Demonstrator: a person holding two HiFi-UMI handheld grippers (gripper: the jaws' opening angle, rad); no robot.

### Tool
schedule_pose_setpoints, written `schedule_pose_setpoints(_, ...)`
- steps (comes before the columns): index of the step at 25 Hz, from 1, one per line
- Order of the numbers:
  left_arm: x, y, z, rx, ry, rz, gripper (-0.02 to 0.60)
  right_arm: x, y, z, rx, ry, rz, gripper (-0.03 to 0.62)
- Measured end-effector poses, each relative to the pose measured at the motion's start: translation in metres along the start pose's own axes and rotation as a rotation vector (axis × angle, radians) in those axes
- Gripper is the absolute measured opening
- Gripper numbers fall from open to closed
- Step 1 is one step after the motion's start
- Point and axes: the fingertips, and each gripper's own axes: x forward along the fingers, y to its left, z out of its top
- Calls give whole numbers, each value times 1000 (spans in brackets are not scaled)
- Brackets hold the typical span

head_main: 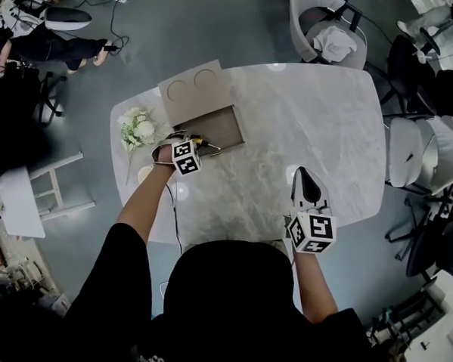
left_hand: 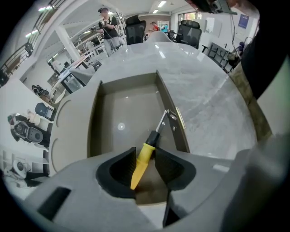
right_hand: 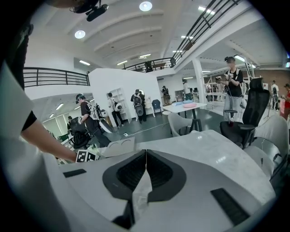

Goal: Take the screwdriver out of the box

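Screwdriver [left_hand: 150,144] not yet out: it lies in the open taupe box [left_hand: 96,122], shaft tilted against the right wall. Left gripper [left_hand: 145,156] points down, jaws apart astride the yellow handle; we see no firm clamp. Left to do: clamp, lift clear. Right gripper [right_hand: 145,156] clenched and empty, near right over the white marble table [head_main: 314,111]. Open office, chairs around
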Motion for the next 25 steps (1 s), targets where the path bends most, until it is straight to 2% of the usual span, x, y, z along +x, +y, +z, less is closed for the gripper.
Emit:
schedule_pose_setpoints(9,-2,2,1,73,0,34,129,-24,11,-13,64,-1,1,12)
schedule_pose_setpoints(12,-9,7,4,64,-6,62,120,-34,14,-20,69,0,3,12)
schedule_pose_setpoints(14,-18,9,12,59,-28,83,94,-39,12,-22,77,-1,0,12)
schedule_pose_setpoints(16,-27,11,21,55,-54,100,94,-44,7,-20,85,-12,-18,12)
schedule_pose_setpoints(19,-39,17,30,21,-93,124,92,-51,3,-12,84,-41,-42,12)
schedule_pose_setpoints(25,-79,16,45,-108,-215,181,91,-72,13,-5,58,-81,-48,12)
